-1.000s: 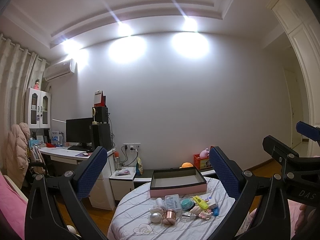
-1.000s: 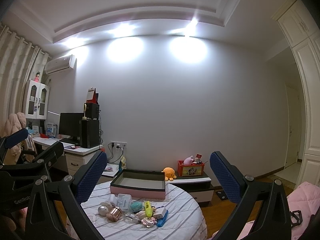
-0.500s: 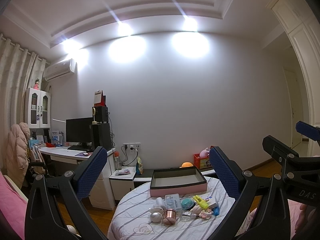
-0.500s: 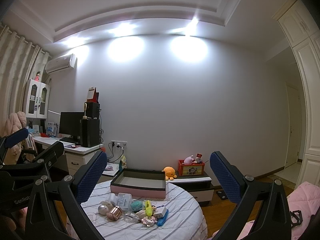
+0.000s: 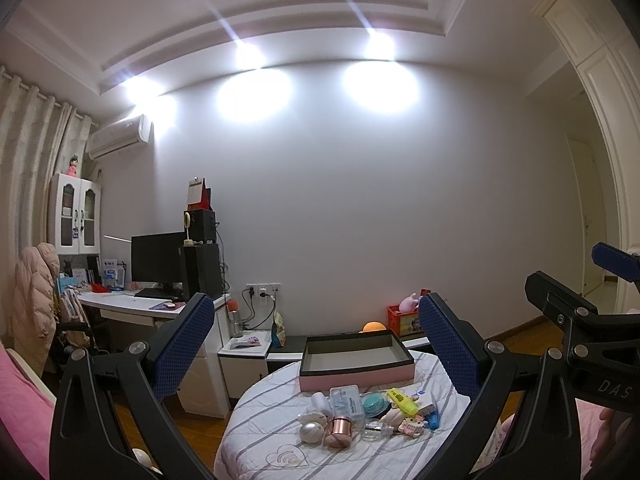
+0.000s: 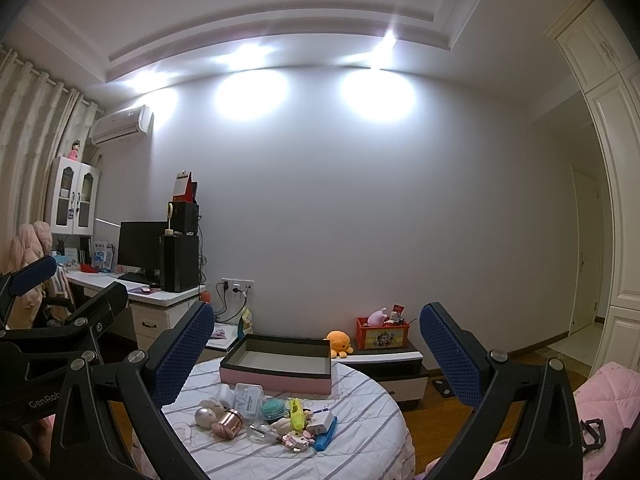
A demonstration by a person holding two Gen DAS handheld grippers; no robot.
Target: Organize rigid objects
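A pink open box (image 5: 356,361) (image 6: 276,365) stands at the far side of a round table with a striped cloth (image 5: 264,428) (image 6: 360,452). In front of it lies a cluster of small items: a rose-gold jar (image 5: 340,431) (image 6: 229,422), a teal round case (image 5: 376,405) (image 6: 273,408), a yellow tube (image 5: 402,397) (image 6: 296,414), a clear plastic box (image 5: 346,398) (image 6: 247,397). My left gripper (image 5: 312,350) is open, high above and short of the table, holding nothing. My right gripper (image 6: 316,354) is likewise open and empty.
A desk with a monitor (image 5: 158,260) and a speaker tower stands at the left. Behind the table a low cabinet (image 6: 388,364) carries an orange plush and a red toy box (image 6: 382,334). Pink bedding (image 6: 608,396) lies at the right. Wood floor surrounds the table.
The right wrist view has shifted slightly, so the table and box sit a little farther right in it. The left wrist view is nearly unchanged. Both grippers stay open.
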